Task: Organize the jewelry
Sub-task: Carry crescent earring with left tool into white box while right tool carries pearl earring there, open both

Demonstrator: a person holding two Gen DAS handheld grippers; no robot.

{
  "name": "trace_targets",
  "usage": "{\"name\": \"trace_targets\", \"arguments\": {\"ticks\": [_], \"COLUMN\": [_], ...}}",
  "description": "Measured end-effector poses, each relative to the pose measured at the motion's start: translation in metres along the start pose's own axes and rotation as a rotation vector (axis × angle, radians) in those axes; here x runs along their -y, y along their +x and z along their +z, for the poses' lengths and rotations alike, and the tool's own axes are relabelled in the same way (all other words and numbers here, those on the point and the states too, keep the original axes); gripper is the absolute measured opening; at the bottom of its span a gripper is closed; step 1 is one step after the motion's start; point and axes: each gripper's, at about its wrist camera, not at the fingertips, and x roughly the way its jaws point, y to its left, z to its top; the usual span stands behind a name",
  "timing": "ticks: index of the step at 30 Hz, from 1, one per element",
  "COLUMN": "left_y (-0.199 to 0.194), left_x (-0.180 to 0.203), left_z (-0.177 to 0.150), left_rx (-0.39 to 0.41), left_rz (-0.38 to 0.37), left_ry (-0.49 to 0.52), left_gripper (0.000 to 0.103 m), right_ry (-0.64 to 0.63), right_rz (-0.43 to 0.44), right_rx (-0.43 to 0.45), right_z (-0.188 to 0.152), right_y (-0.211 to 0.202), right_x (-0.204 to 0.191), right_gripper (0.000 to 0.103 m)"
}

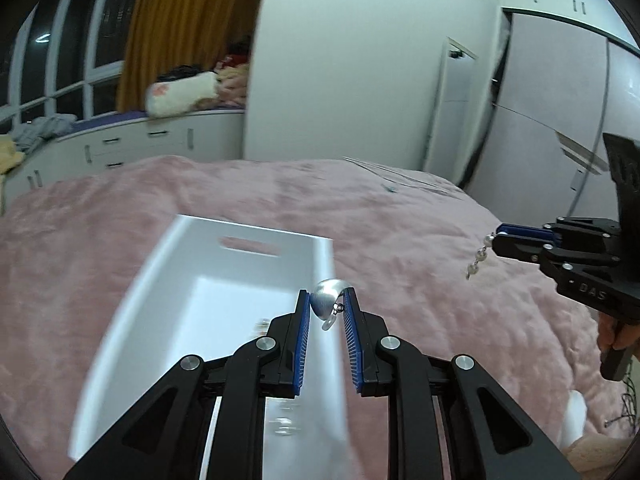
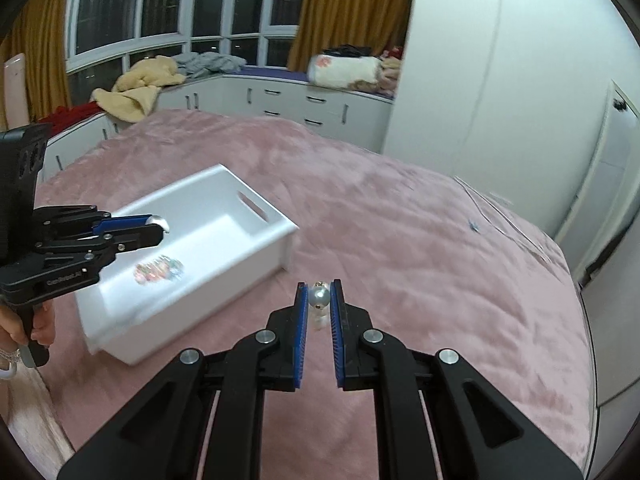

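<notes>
My left gripper (image 1: 327,299) is shut on a curved silver jewelry piece (image 1: 325,300) and hangs above the right wall of a white box (image 1: 248,236). The right wrist view shows that left gripper (image 2: 159,227) over the box (image 2: 276,236), the silver piece (image 2: 158,221) at its tips. My right gripper (image 2: 319,296) is shut on a pearl bead piece (image 2: 319,297), held above the pink bed cover to the right of the box. From the left wrist view, a short pearl string (image 1: 478,258) dangles from the right gripper (image 1: 500,236). A small heap of colourful jewelry (image 2: 160,270) lies in the box.
A pink fluffy bed cover (image 2: 400,240) carries the box. White drawers (image 2: 304,108) with piled clothes run under the windows behind. A white wardrobe (image 2: 480,80) stands to the right. A person's hand (image 2: 36,328) holds the left gripper's handle. Thin wires (image 1: 400,176) lie at the bed's far edge.
</notes>
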Motion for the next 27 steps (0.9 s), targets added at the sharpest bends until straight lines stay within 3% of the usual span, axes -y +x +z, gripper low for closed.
{"name": "trace_targets", "arguments": {"ticks": [6,13,27], "left_y": [-0.023,-0.035,0.009], "left_x": [-0.038,-0.061,-0.08], "left_z": [0.006,0.005,-0.014], "left_rx": [0.025,0.009,-0.12], "left_rz": [0.144,0.213,0.181], "left_ry": [-0.004,0.003,-0.056], "left_gripper": [0.022,0.022,0.022], "right_ry": [-0.044,-0.037,0.0], "right_rz": [0.052,0.107,0.162], "right_rx": [0.007,0.019,-0.033], "right_z": [0.029,0.056,0.067], "right_y": [0.02,0.039,0.085], "right_x": [-0.043,-0.075,-0.098], "right_gripper": [0.012,0.012,0.012]}}
